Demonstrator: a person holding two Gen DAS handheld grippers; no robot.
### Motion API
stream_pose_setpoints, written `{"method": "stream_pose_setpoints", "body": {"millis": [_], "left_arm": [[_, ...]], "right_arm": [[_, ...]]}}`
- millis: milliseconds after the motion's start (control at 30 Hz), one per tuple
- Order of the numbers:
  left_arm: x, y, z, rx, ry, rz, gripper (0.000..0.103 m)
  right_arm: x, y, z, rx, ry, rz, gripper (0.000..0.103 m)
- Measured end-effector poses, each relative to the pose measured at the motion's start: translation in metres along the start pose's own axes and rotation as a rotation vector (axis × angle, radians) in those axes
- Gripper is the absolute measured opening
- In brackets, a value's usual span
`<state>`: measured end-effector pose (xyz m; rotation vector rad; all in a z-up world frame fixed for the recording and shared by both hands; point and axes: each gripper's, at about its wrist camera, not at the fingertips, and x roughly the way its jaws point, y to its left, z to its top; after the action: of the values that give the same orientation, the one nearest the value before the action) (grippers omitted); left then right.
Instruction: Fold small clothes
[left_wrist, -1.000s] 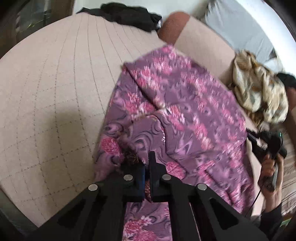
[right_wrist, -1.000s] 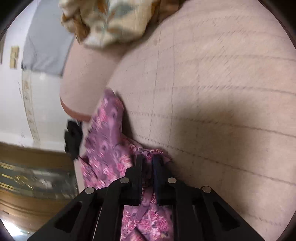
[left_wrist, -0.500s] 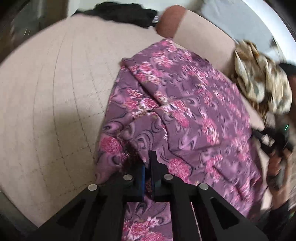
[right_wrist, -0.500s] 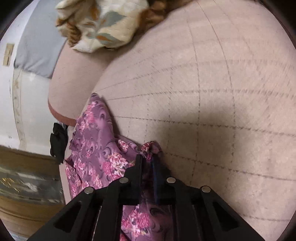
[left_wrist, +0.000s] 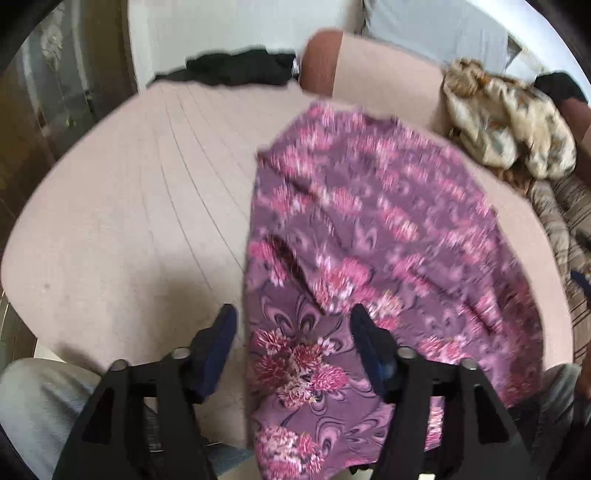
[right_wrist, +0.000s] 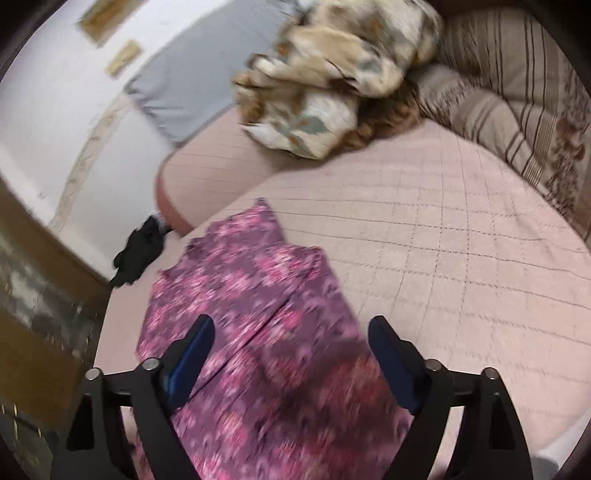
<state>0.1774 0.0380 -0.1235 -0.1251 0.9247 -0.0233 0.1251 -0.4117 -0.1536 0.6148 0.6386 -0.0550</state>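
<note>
Both claws gape above the floral garment (left_wrist: 369, 240).

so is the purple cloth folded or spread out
Folded lengthwise: the purple cloth lies in a narrow strip on the bed, one layer edge showing across it.

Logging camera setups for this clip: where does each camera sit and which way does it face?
Left wrist: on the left claw, looking along its open fingers over the purple floral garment on the pink bed cover; grey-trousered knee below.
Right wrist: on the right claw, also open, over the same garment; no body visible.
Both show the garment, the cream floral bundle and the black clothing.
</note>
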Motion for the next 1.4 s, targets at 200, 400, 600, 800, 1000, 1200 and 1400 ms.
{"method": "stream_pose_setpoints", "body": {"millis": [200, 400, 600, 800, 1000, 1200, 1400], "left_arm": [[-0.052, 0.006, 0.051, -0.046, -0.086, -0.077, 0.077], [-0.074, 0.0, 0.119, -0.051, -0.131, -0.096, 0.079], [-0.055, -0.015, 0.154, -0.015, -0.192, 0.044, 0.08], [0.029, -0.025, 0.178, -0.006, -0.052, -0.006, 0.08], [0.136, -0.026, 0.226, 0.016, 0.039, -0.04, 0.08], [0.231, -0.018, 0.284, -0.043, 0.161, -0.1, 0.08], [0.292, -0.018, 0.316, -0.075, 0.243, -0.051, 0.076]], "right_arm": [[-0.053, 0.061, -0.012, -0.196, 0.007, 0.055, 0.092], [-0.066, 0.091, 0.036, -0.253, 0.041, 0.084, 0.092], [-0.044, 0.115, 0.071, -0.342, 0.007, 0.019, 0.092], [0.025, 0.126, 0.094, -0.378, 0.068, 0.036, 0.092], [0.142, 0.107, 0.131, -0.328, 0.192, 0.041, 0.089], [0.271, 0.072, 0.17, -0.231, 0.365, 0.02, 0.085], [0.344, 0.058, 0.188, -0.211, 0.46, 0.005, 0.073]]}}
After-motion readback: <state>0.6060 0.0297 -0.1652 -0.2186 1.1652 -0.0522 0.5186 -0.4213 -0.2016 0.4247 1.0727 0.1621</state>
